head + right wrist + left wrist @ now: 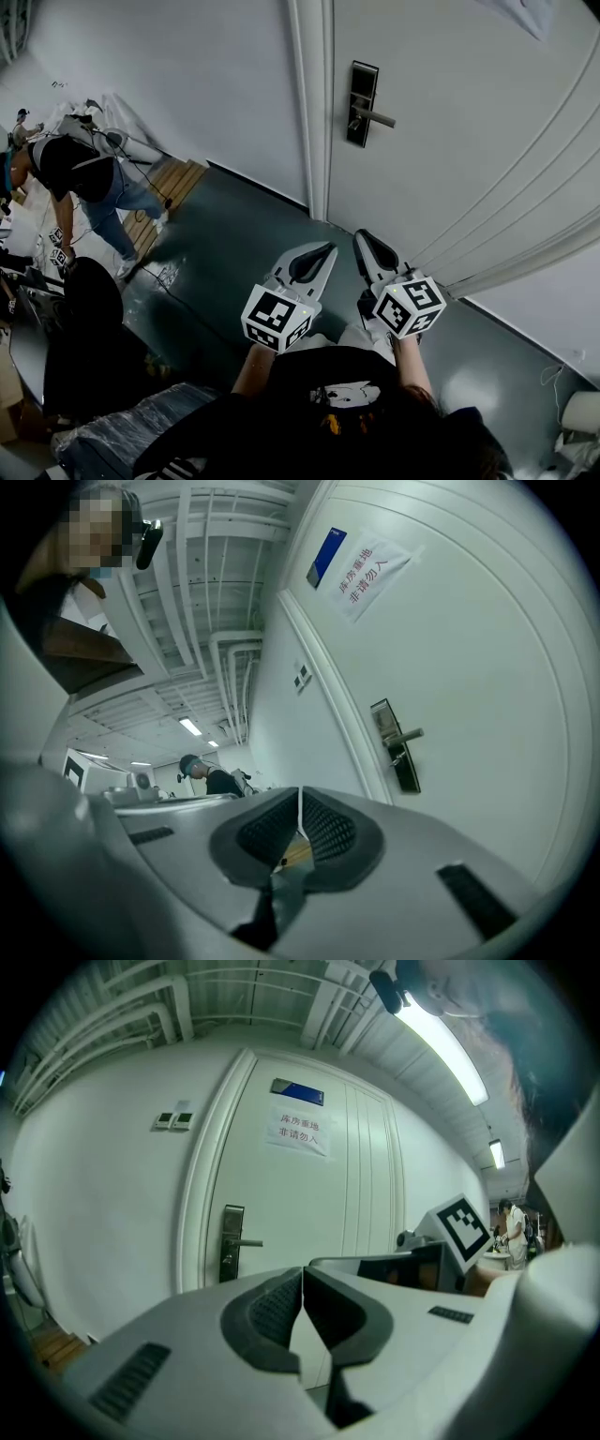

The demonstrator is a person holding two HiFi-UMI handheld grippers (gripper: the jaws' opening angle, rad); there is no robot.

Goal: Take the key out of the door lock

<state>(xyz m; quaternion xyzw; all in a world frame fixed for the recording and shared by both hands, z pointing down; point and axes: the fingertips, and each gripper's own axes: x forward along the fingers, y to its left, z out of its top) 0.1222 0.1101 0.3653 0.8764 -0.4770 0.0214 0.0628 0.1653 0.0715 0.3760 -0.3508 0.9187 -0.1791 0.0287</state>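
Clerk: Room first. White wall, dark floor [234, 253], white panelled door [469, 141] shut in its frame.

Checker: Fittings on the door?

Clerk: One black lock plate [362, 103] with a lever handle [375, 118]. One paper notice [298, 1132] higher up, and a blue plaque above that.

Checker: The key?

Clerk: One small piece [397, 757] hangs at the plate just under the lever. I take it for the key in the lock, but it is too small to be sure.

Checker: Left gripper [302, 1283]?

Clerk: Jaws together, pads meeting edge to edge, nothing between them. The lock stands ahead of it and higher, well apart from its tips.

Checker: Right gripper [300, 822]?

Clerk: Jaws closed as well, nothing in its grasp. The lock plate lies straight beyond its tips in the head view, also well apart.

Checker: Anything else to list?

Clerk: One person [80, 178] bending over, far off behind and to the left of the left gripper. Not part of the job.

Checker: Progress, then?

Clerk: By my reading, none of the task proper is done. No gripper touches the door. Left to do: close the distance to the lock, part one pair of jaws, take the key by its head and draw it out.
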